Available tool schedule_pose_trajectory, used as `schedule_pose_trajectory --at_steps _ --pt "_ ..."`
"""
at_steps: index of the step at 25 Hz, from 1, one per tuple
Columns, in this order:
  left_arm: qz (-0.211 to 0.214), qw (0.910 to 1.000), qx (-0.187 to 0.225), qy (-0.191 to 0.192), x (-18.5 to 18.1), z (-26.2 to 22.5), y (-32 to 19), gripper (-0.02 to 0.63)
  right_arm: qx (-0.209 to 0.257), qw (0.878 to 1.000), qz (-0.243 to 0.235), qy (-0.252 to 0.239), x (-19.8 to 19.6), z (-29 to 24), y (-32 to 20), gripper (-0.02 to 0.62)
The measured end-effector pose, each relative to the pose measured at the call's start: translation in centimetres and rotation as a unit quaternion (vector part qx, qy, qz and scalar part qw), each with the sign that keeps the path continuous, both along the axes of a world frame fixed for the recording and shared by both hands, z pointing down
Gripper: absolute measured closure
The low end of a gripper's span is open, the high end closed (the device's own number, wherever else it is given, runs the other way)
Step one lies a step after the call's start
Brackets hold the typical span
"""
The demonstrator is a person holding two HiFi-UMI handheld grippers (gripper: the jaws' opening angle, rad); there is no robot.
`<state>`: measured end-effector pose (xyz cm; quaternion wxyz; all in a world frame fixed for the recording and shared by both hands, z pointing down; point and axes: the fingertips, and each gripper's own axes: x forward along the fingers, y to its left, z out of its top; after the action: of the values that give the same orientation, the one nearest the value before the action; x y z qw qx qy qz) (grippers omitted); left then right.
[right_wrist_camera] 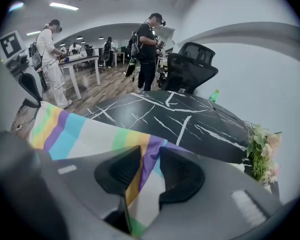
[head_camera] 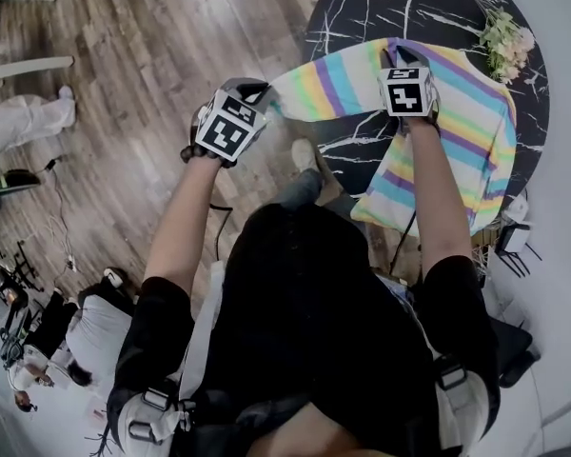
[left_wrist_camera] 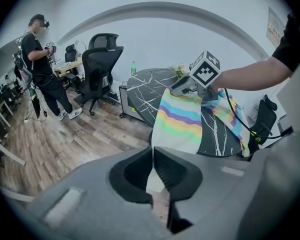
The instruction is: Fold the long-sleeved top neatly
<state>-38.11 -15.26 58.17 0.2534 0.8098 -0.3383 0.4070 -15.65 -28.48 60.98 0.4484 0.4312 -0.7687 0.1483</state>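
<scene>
My left gripper (left_wrist_camera: 152,170) is pinched tight on one end of the striped top (head_camera: 476,131). My right gripper (right_wrist_camera: 147,176) clamps a thicker fold, stretching the span between them flat for folding. The rest drapes over the bench (head_camera: 400,8) and off its near edge.

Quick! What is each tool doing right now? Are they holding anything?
Left tool: closed, pinching a thin edge of the striped top.
Right tool: closed on a thicker bunch of the striped top.

Your left tongs (head_camera: 263,93) are clamped on the top (head_camera: 476,131), arm reaching forward and out to your left. Your right tongs (head_camera: 404,57) pinch it too, arm nearly straight
</scene>
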Motion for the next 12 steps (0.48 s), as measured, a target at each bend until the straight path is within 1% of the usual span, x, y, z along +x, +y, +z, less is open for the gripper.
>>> schedule_pose_trajectory --at_steps 5,10,11,12 --pt "-0.015 0.9998 0.01 0.0 -1.4 -0.3 -1.9 0.586 0.006 1.0 0.003 -0.009 -1.1 0.0 -1.9 0.463" --pt "-0.019 0.9994 0.018 -0.023 -1.0 0.3 -3.1 0.584 0.005 1.0 0.001 -0.017 -0.9 0.4 -3.4 0.465" --pt "-0.021 0.9993 0.018 -0.027 -0.9 0.4 -3.1 0.579 0.007 1.0 -0.001 -0.019 -0.9 0.4 -3.6 0.465" --pt "-0.024 0.999 0.019 -0.032 -0.8 0.4 -3.0 0.557 0.011 1.0 -0.003 -0.021 -1.0 0.3 -3.7 0.465"
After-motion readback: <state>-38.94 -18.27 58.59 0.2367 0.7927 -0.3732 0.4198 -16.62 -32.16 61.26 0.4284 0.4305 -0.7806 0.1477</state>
